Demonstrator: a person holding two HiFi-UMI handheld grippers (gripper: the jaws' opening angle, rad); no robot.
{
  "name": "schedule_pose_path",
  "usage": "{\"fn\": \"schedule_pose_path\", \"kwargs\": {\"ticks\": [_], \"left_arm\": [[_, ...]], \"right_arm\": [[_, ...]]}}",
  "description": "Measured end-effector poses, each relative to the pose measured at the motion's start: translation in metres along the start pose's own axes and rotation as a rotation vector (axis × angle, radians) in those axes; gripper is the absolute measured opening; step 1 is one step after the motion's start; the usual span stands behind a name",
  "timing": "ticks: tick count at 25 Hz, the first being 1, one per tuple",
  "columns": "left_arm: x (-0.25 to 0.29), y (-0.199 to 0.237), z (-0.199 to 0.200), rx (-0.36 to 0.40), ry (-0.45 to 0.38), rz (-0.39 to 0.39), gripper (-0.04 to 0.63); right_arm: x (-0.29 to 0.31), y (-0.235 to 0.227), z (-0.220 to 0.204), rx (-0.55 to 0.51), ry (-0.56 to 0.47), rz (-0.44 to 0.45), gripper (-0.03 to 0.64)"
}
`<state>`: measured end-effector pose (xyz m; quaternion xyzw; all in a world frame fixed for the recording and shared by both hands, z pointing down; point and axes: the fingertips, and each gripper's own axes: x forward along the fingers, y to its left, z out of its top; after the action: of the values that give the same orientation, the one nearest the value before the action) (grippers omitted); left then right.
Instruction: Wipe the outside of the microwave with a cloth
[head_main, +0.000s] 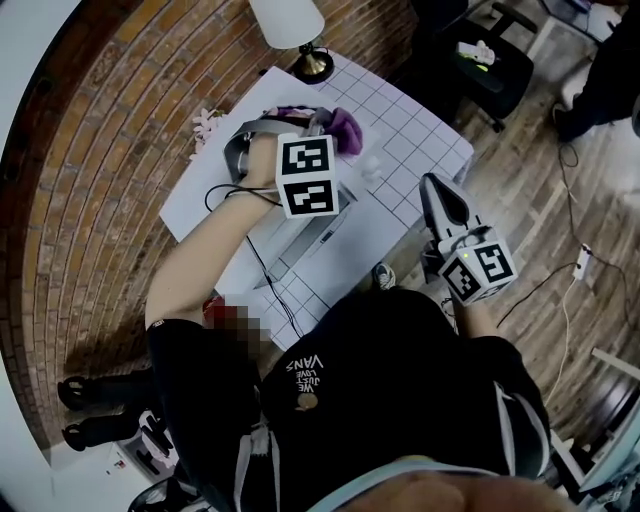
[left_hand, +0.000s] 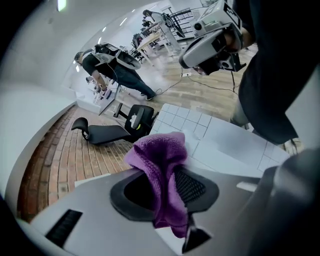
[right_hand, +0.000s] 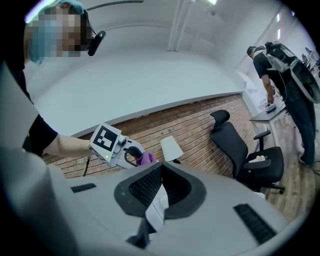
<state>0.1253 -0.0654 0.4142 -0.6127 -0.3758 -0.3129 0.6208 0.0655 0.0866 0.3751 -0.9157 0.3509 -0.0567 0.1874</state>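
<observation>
The left gripper (left_hand: 167, 175) is pinching a purple cloth (left_hand: 159, 152): its jaws are closing on the middle of the fabric, with one bunched end standing up past the tips and the other end hanging down toward the camera. In the head view this gripper is reaching out over the microwave (head_main: 300, 245), a pale grey box sitting on a white table (head_main: 420, 130) marked with a grid, and the cloth is hanging at the far end of the box, close to a lamp (head_main: 290, 20) standing at the table's far corner. Whether the cloth is actually touching the microwave cannot be told from any view. The right gripper (right_hand: 160, 170) is hanging back at the near right corner of the table, well apart from the microwave, with its jaws pressed together at the tips and nothing between them. It is pointing across toward the left gripper, a brick wall (right_hand: 190, 120) and a black office chair (right_hand: 250, 150). Farther back, another person (right_hand: 285, 85) is bending over a desk.
</observation>
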Motion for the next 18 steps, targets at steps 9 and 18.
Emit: {"fn": "schedule_pose_path", "kwargs": {"ticks": [9, 18], "left_arm": [[0.012, 0.02, 0.017, -0.008, -0.04, 0.04, 0.129], [-0.041, -0.011, -0.011, -0.143, -0.157, 0.113, 0.13]], "right_arm": [[-0.003, -0.003, 0.002, -0.004, -0.002, -0.018, 0.0], [0.001, 0.053, -0.008, -0.02, 0.001, 0.053, -0.001]]}}
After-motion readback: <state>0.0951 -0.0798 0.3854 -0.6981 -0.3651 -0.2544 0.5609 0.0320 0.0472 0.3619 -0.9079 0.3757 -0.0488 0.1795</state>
